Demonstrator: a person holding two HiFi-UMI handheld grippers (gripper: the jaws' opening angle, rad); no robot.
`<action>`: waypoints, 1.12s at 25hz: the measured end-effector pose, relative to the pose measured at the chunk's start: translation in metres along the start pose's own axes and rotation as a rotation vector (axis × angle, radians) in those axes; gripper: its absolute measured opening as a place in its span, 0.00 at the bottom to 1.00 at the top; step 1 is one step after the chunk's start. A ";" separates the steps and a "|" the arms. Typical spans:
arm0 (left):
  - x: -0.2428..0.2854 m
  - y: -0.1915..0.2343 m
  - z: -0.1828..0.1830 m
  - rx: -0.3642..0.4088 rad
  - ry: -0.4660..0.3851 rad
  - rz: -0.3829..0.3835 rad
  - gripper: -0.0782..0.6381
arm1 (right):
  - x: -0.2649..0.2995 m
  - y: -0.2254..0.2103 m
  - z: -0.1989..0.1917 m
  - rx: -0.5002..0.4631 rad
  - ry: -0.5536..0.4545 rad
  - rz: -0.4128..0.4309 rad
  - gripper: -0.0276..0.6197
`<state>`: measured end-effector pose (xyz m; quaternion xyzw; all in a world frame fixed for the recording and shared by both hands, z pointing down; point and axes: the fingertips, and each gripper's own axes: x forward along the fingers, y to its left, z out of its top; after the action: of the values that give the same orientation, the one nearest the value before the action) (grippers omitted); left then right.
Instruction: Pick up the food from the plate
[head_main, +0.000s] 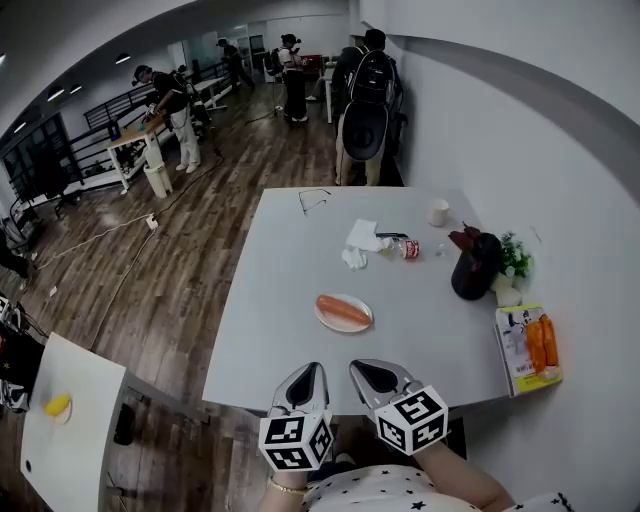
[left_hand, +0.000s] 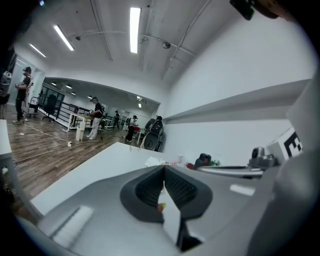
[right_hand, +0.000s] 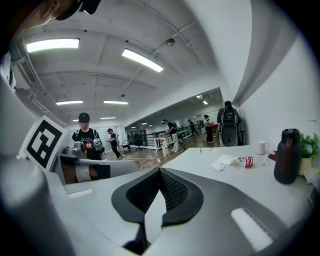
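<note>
The left tongs (head_main: 306, 384) and the right tongs (head_main: 377, 377) are both closed tight, with nothing between their jaws. They sit side by side at the near edge of the counter (head_main: 280, 330). The orange food (head_main: 342, 309) lies on the plate (head_main: 324, 321), apart from both tongs and untouched.

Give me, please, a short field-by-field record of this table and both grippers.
surface: white table
target: orange food lying on a plate, mid-table
left gripper: shut, empty, at the table's near edge
right gripper: shut, empty, beside the left one
contact with food: none; both grippers are short of the plate
other things: glasses, tissues, cup, flask, all beyond the plate
task state: food not yet picked up
</note>
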<state>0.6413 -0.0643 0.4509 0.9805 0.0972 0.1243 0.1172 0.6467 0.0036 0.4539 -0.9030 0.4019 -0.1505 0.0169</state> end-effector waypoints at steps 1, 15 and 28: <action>0.006 0.004 -0.001 -0.003 0.006 -0.001 0.12 | 0.006 -0.004 0.000 0.000 0.008 -0.003 0.04; 0.066 0.037 -0.012 -0.040 0.065 0.019 0.12 | 0.076 -0.055 -0.017 -0.044 0.140 -0.007 0.04; 0.130 0.054 -0.035 -0.060 0.142 0.061 0.12 | 0.188 -0.151 -0.080 -0.286 0.534 0.089 0.32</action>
<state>0.7643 -0.0796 0.5265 0.9678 0.0718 0.1998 0.1353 0.8513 -0.0249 0.6017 -0.8063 0.4485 -0.3237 -0.2098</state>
